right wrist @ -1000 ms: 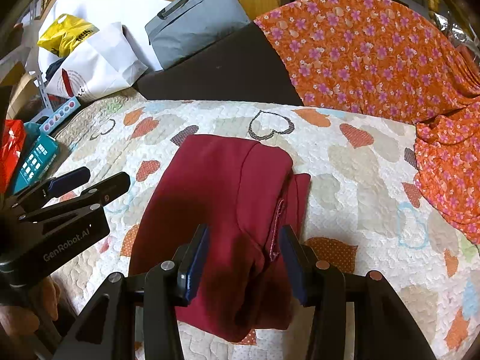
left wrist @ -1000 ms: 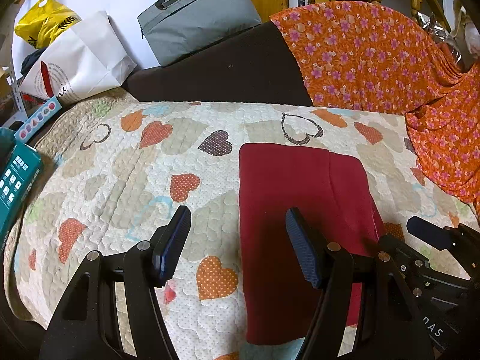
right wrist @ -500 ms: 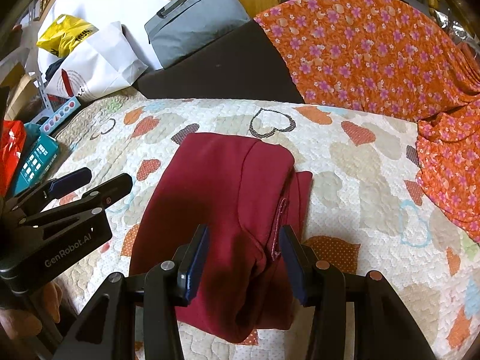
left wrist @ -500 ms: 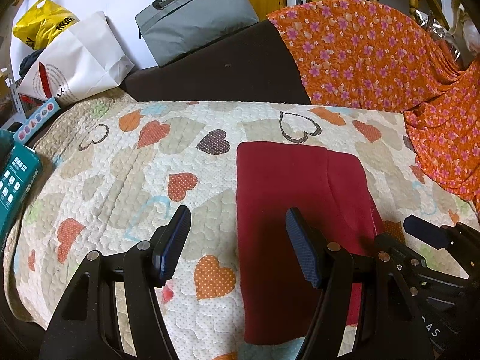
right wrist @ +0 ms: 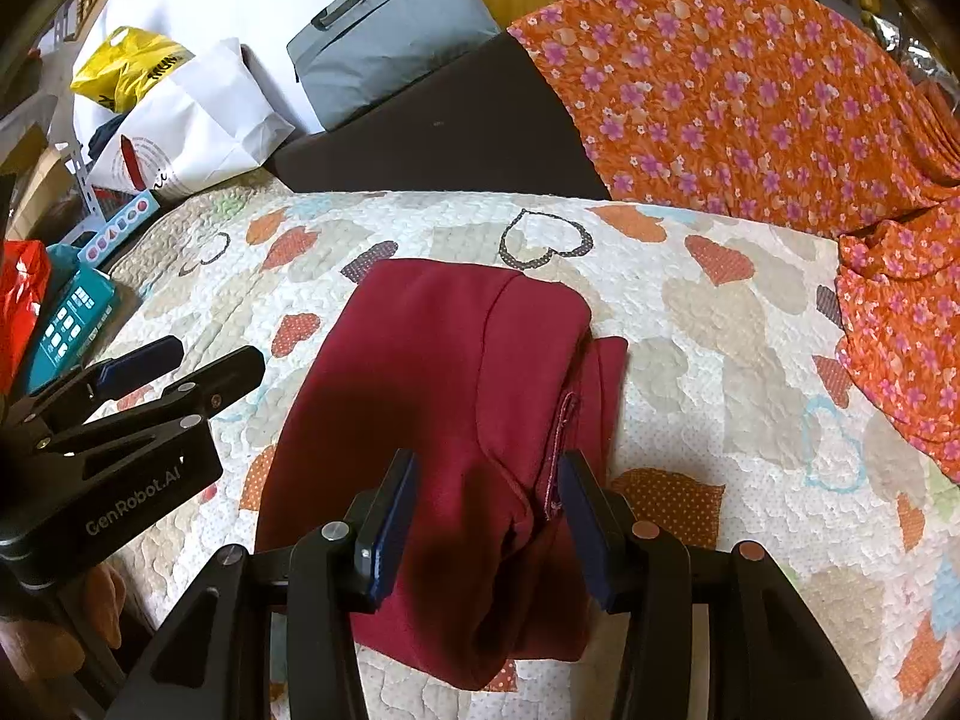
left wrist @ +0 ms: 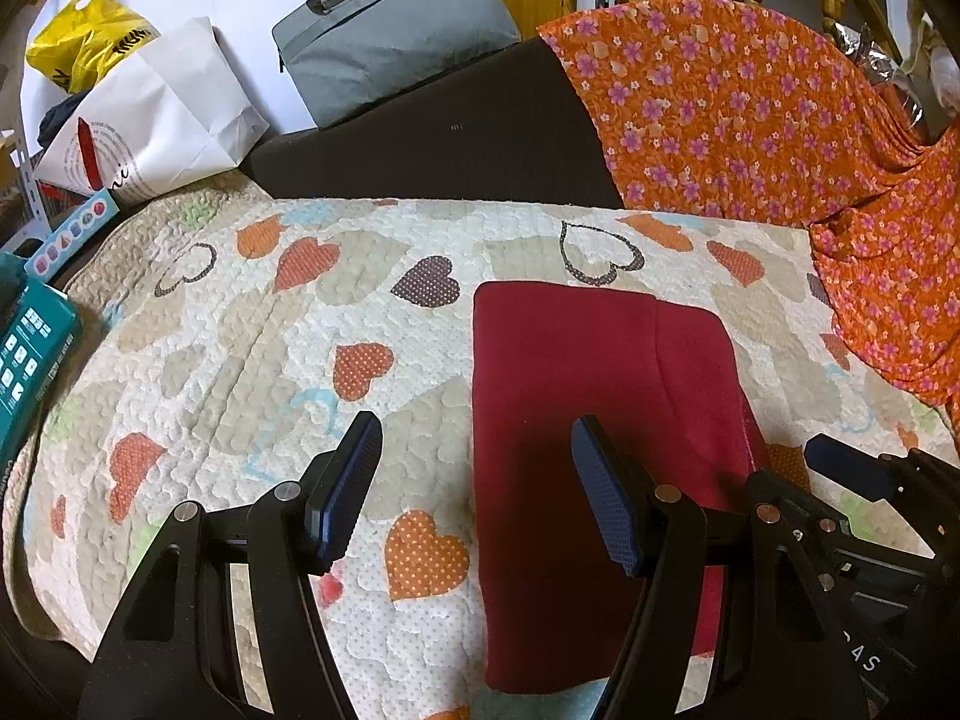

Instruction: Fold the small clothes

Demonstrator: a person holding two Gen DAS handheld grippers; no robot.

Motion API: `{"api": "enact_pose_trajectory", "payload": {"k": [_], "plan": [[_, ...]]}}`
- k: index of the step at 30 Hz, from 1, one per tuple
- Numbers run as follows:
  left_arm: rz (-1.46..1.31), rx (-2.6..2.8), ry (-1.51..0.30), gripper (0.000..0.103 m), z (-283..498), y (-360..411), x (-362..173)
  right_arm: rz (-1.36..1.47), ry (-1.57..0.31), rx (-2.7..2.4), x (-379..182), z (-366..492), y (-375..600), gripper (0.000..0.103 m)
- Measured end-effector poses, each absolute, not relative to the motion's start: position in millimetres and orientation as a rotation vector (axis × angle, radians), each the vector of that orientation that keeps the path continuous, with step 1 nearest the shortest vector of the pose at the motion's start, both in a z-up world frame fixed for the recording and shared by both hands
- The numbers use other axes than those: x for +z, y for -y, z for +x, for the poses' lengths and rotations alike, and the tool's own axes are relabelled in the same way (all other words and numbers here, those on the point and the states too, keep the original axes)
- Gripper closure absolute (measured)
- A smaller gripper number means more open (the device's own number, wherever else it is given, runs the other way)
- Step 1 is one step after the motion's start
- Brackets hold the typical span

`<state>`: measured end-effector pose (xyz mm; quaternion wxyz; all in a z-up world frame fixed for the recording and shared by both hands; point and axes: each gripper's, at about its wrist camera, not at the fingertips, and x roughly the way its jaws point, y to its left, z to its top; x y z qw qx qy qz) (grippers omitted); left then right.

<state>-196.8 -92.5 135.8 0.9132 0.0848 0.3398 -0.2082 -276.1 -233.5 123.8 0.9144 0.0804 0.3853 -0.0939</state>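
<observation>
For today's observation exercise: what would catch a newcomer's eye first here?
A folded dark red garment lies mid-quilt, between the right gripper's open fingers. Behind it, bright orange flowered cloth drapes the right side.

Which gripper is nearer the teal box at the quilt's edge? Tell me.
Left. The left gripper hovers over the quilt close beside the teal box; the right gripper sits farther away, over the folded red garment.
</observation>
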Motion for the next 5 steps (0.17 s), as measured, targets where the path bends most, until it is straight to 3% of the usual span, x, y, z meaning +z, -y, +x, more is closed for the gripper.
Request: {"api": "enact_pose_trajectory", "payload": {"k": [5], "plan": [[0.164, -0.433, -0.71, 0.037, -193.4, 91.6, 134.4, 0.169, -0.796, -0.188, 122.2, -274.7, 233.8, 0.057]]}}
